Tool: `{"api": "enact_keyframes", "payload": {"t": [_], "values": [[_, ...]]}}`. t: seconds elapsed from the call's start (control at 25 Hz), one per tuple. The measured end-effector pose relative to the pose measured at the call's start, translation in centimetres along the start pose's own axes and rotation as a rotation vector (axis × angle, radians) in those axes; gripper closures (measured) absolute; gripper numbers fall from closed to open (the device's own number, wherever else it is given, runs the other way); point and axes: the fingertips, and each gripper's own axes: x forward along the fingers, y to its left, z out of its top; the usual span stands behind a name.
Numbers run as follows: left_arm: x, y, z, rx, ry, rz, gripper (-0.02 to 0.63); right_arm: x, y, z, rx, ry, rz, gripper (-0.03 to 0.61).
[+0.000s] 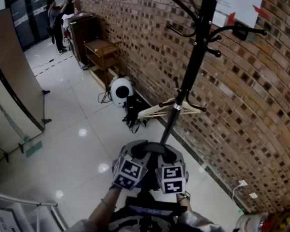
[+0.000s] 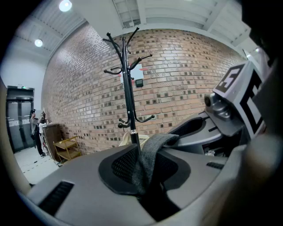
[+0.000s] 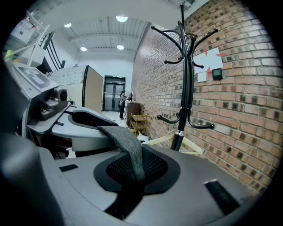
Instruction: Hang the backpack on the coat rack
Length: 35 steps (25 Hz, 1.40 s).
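Grey felt strap (image 2: 149, 152) was pinched in both my left gripper (image 1: 134, 155) and right gripper (image 1: 170, 158), jaws nearly closed on it, so the backpack (image 1: 146, 221) hung below, its loop stretched toward the coat rack (image 1: 189, 66) ahead.

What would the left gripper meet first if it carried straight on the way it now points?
Probably the coat rack, its black pole near the lower hooks, almost dead ahead of the left gripper, which grips the grey strap. Depth is unclear.
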Motion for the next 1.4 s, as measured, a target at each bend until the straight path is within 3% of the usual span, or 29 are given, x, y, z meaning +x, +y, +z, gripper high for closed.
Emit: {"api": "enact_keyframes", "payload": {"t": [0.76, 1.04, 1.4], "values": [[12.6, 7.2, 2.9, -0.001, 0.028, -0.006, 0.518, 11.1, -8.4, 4.4, 0.007, -0.005, -0.002, 0.525], [14.4, 9.7, 4.8, -0.005, 0.009, -0.011, 0.518, 13.2, -9.5, 6.5, -0.060, 0.003, -0.012, 0.525], [15.5, 10.7, 3.9, 0.029, 0.023, -0.038, 0.518, 14.7, -9.4, 5.9, 0.003, 0.014, 0.014, 0.523]]}}
